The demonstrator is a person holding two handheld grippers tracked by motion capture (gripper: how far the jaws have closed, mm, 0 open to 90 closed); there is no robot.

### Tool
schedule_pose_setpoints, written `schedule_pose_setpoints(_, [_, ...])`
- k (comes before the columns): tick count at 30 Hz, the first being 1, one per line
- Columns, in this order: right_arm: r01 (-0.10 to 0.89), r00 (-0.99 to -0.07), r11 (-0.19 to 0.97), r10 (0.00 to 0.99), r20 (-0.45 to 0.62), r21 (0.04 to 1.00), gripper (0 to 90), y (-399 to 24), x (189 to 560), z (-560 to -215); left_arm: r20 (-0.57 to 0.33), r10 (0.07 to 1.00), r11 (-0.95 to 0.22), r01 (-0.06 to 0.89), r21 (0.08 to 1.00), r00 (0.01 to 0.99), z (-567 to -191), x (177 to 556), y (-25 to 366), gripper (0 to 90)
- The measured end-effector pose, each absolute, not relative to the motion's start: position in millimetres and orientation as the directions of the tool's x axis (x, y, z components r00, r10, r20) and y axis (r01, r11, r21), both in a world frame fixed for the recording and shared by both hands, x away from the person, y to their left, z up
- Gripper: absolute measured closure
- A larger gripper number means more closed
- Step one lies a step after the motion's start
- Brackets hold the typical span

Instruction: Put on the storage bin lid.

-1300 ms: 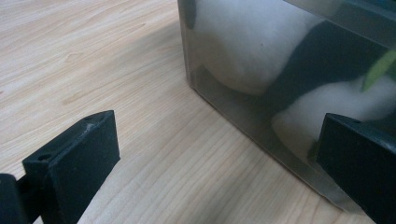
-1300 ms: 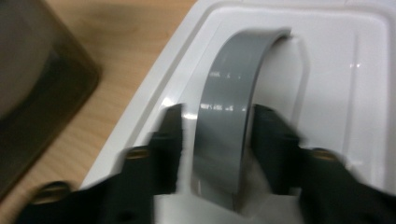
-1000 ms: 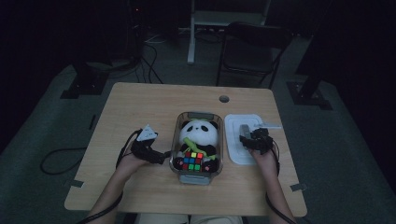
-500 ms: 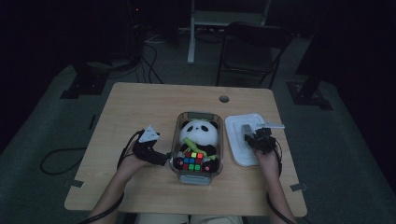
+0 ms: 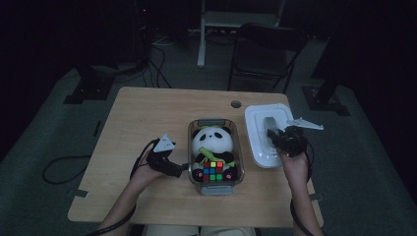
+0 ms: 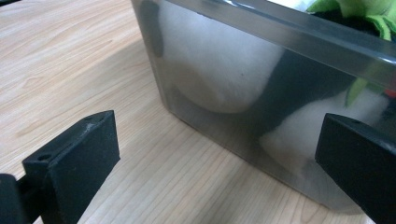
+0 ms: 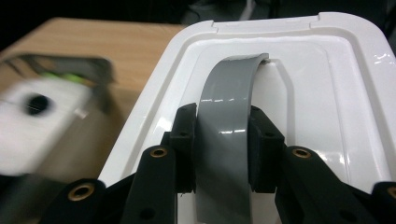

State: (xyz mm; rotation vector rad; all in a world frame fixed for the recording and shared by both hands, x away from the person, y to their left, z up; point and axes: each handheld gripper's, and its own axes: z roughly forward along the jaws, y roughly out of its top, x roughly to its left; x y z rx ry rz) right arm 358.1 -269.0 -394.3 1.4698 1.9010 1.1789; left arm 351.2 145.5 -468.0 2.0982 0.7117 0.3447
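A clear plastic box [image 5: 190,147] sits mid-table with a panda plush [image 5: 212,140] and a colour cube [image 5: 213,171] inside. To its right is a white lid [image 5: 258,120] with a grey arched handle [image 5: 271,122]. My right gripper [image 5: 273,133] has just been closing and is shut on that handle [image 7: 229,102], its pads [image 7: 184,140] pressing both sides, and the lid [image 7: 327,84] is raised off the table. My left gripper [image 5: 181,169] stands open beside the box's left wall [image 6: 261,28], its jaws wide apart, with the panda [image 6: 219,79] visible through the wall.
The wooden table [image 5: 147,113] has a cable hole [image 5: 236,104] at the back. A chair [image 5: 265,54] and stand legs sit on the dark floor behind it. Cables trail off the left side.
The right gripper closed on the lid's grey handle and rose, carrying the lid up off the table. The left gripper stayed beside the box.
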Motion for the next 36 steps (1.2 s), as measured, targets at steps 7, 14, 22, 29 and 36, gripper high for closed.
schedule_pose_setpoints(7, [0.487,-0.394,0.071,0.907,0.147,0.870,68.4,-251.8,342.2,-364.1,-0.006,0.580,-0.480,0.347,0.805,0.815,-466.9,351.6,132.7,0.5])
schedule_pose_setpoints(14, [0.462,-0.449,0.086,0.881,0.149,0.883,68.4,-235.2,332.0,-348.5,-0.006,0.574,-0.488,0.347,0.801,0.819,-467.0,353.0,127.7,0.4])
schedule_pose_setpoints(22, [0.435,-0.508,0.128,0.852,0.126,0.891,68.5,-211.8,322.5,-337.1,0.005,0.564,-0.501,0.338,0.797,0.826,-465.5,353.9,114.7,0.5])
schedule_pose_setpoints(29, [0.444,-0.540,0.154,0.832,0.127,0.883,68.5,-192.0,320.9,-342.7,-0.007,0.540,-0.500,0.328,0.802,0.842,-464.9,352.8,101.1,0.5])
schedule_pose_setpoints(36, [0.486,-0.571,0.181,0.806,0.154,0.855,68.5,-173.5,322.5,-362.7,-0.007,0.568,-0.489,0.344,0.802,0.823,-464.7,352.8,109.6,0.5])
